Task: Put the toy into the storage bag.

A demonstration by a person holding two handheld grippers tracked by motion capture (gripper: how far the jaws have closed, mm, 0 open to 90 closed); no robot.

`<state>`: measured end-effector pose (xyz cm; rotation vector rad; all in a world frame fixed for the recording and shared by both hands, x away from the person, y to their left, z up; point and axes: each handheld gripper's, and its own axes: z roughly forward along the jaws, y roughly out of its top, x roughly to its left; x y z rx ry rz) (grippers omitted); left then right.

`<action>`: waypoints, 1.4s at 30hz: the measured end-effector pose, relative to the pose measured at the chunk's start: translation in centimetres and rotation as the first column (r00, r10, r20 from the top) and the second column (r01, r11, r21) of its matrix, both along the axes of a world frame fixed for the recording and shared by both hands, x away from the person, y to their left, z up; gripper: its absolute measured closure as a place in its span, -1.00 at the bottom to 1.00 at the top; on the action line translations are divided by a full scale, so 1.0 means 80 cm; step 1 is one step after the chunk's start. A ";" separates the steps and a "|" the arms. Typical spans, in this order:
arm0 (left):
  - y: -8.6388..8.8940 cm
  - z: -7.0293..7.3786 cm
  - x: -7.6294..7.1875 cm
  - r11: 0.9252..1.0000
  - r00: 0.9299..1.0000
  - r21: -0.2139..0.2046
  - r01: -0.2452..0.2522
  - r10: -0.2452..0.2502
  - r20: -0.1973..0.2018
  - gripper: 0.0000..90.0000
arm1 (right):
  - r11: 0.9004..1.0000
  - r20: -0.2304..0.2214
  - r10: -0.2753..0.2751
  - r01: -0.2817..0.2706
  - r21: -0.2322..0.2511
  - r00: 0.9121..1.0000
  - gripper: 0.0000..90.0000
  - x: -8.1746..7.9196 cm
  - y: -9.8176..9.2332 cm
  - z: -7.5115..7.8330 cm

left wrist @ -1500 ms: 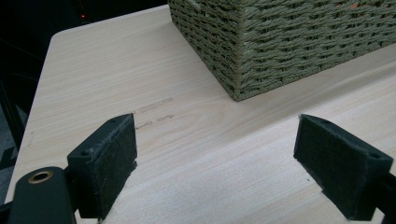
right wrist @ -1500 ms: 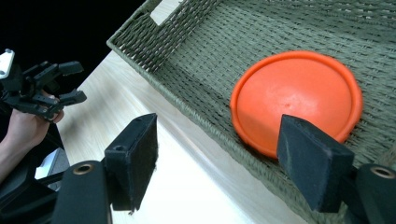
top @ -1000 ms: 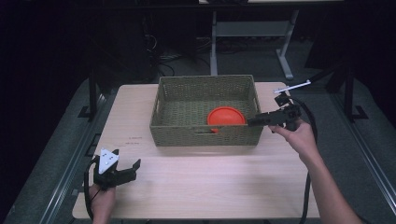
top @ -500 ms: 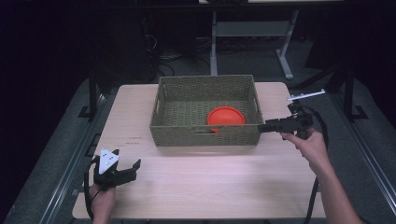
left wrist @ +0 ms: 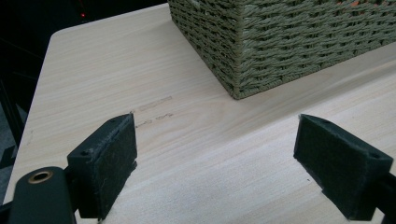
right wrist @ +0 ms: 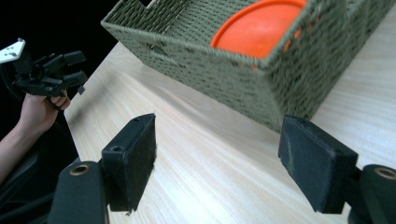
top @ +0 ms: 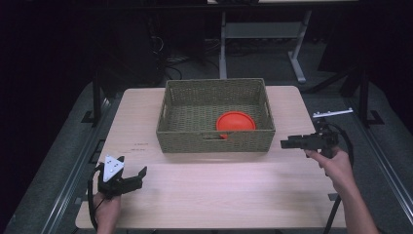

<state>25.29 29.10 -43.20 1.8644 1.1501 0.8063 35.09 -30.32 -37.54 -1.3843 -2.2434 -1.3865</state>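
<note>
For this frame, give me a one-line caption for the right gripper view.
Open right gripper empty above the table, facing a woven basket holding an orange plate.

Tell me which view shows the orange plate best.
The high view: the orange plate is seen whole from above, lying in the woven basket by its front wall. The right gripper view shows it closer but partly hidden by the basket wall. The left gripper view catches just an orange sliver.

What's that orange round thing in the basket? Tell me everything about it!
The orange plate is a round, shallow dish that looks like smooth plastic, with a raised rim. It lies in the woven green basket, at its front right, tipped a little with its edge against the front wall. Nothing lies on it. The right gripper is beside the basket, apart from the plate, fingers open and empty.
</note>
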 end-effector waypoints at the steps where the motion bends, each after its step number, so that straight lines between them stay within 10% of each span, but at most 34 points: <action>1: 0.000 0.000 0.000 1.000 1.000 0.000 -0.001 0.001 -0.001 -0.71 | 1.000 -0.002 -0.002 0.002 -0.008 1.000 -0.40 -0.002 -0.001 -0.002; 42: -0.001 -0.003 0.001 1.000 1.000 -0.004 -0.003 0.003 -0.004 -0.72 | 0.998 -0.052 -0.055 0.056 0.013 0.997 -0.43 -0.088 -0.050 -0.091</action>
